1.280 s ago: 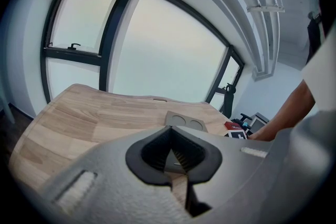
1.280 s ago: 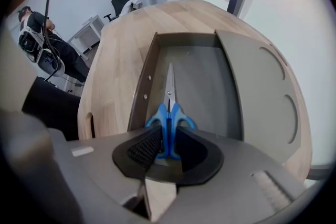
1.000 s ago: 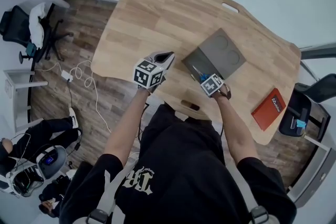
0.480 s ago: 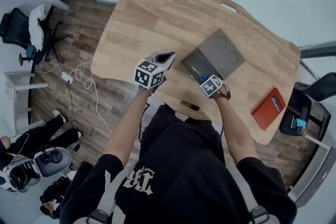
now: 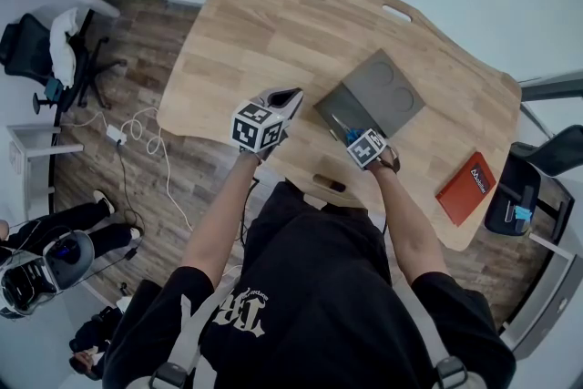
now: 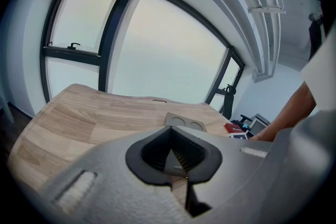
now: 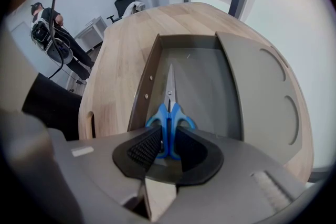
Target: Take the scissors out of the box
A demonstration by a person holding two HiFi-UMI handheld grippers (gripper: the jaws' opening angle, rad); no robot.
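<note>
Scissors [image 7: 169,99]: lying flat in the open grey box [image 7: 210,86], by its left wall, blue handles toward the person
Long axis: blades run straight away from the right gripper [image 7: 167,136], along the length of the box
Right gripper: pointing steeply down into the near end of the box, jaws closed on the blue handles as far as I can see; the scissors look not yet lifted
Left gripper [image 6: 171,134]: jaws together and empty, held above the table's near edge, well left of the box
Nearer hand: the right, by far
Next move, my guess: straight up and clear of the left wall
Surface: pale wooden table [image 5: 273,23], lid flap [image 5: 393,91] folded open beyond the box, red book [image 5: 466,189] well to the right
Room: big windows [image 6: 157,44], wood floor [image 5: 137,41], office chair [image 5: 36,50]
</note>
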